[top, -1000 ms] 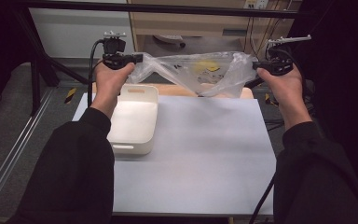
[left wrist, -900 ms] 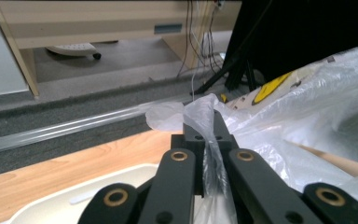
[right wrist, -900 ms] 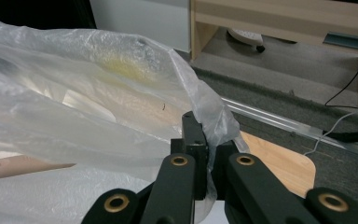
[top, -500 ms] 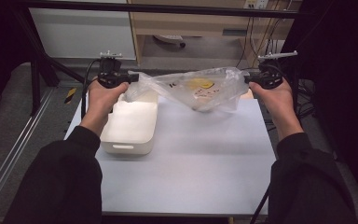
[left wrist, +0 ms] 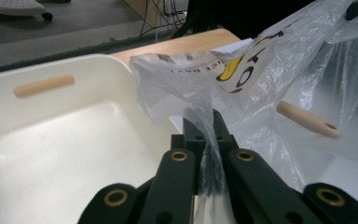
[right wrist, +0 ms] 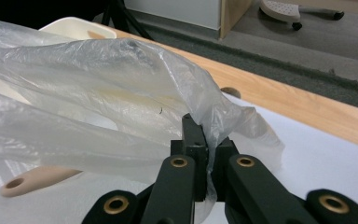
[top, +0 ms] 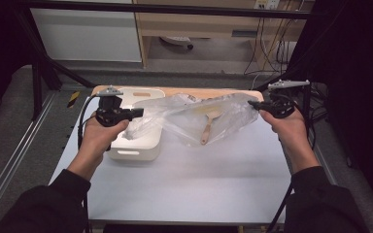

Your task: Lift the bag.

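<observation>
A clear plastic bag (top: 199, 119) with yellow and black print hangs stretched between both grippers, just above the table. Inside it lies a wooden-handled utensil (top: 206, 130), handle toward me. My left gripper (top: 137, 114) is shut on the bag's left end, above the right side of a white bin (top: 136, 145). My right gripper (top: 253, 104) is shut on the bag's right end. In the left gripper view the jaws (left wrist: 206, 123) pinch a bunched strip of the bag (left wrist: 261, 60), with the utensil's handle (left wrist: 307, 120) beyond. In the right gripper view the jaws (right wrist: 205, 135) clamp the bag (right wrist: 98, 93) over the handle (right wrist: 37, 179).
The white bin (left wrist: 51, 149) has a wooden grip (left wrist: 44, 86) in its far wall and nothing inside. A wooden board (top: 175, 91) runs along the back of the white table (top: 189, 184). Cables and a chair base lie on the floor beyond.
Both hands have come toward me and down, carrying the bag from the table's far edge to just over the table and the bin's right side. The utensil has slid lower in the bag.
</observation>
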A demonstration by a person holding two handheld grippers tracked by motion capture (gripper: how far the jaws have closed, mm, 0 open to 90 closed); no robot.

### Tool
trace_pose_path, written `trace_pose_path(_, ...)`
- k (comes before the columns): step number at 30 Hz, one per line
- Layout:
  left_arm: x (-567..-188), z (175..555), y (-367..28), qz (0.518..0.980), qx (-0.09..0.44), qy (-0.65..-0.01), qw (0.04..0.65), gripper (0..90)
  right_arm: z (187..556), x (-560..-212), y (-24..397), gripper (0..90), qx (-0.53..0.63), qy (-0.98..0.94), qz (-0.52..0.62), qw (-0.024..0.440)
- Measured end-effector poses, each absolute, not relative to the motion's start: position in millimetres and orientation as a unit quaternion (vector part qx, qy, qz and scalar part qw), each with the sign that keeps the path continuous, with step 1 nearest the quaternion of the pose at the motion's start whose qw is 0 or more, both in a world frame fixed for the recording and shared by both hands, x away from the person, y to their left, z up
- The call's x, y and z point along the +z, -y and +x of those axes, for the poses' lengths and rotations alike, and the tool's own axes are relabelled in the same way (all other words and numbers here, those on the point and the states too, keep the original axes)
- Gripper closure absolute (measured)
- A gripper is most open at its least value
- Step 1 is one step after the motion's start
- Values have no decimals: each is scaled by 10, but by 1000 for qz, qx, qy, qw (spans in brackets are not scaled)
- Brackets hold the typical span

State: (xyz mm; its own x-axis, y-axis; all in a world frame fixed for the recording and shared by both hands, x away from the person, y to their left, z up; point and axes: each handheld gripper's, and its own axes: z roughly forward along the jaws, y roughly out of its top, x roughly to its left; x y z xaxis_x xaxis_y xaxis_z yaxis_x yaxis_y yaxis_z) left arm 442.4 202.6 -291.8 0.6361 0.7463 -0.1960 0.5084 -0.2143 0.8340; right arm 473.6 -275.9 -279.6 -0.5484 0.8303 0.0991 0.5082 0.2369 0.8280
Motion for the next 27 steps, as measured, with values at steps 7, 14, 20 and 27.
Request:
trace_pose_path(7,-3179,4105,-1991,781,97,-389,478,900,4502,-2997,2727,900,436,-772,426,179)
trace_pose_path(14,-3371,3907,-1973,785,78,-382,482,900,4334,-3181,2714,900,438,-774,425,170)
trace_pose_path(20,-3513,3738,-1924,790,65,-374,482,900,4198,-3335,2724,900,444,-774,422,159)
trace_pose_path(27,-3726,3516,-1882,798,52,-367,476,900,3986,-3599,2748,900,442,-776,429,139)
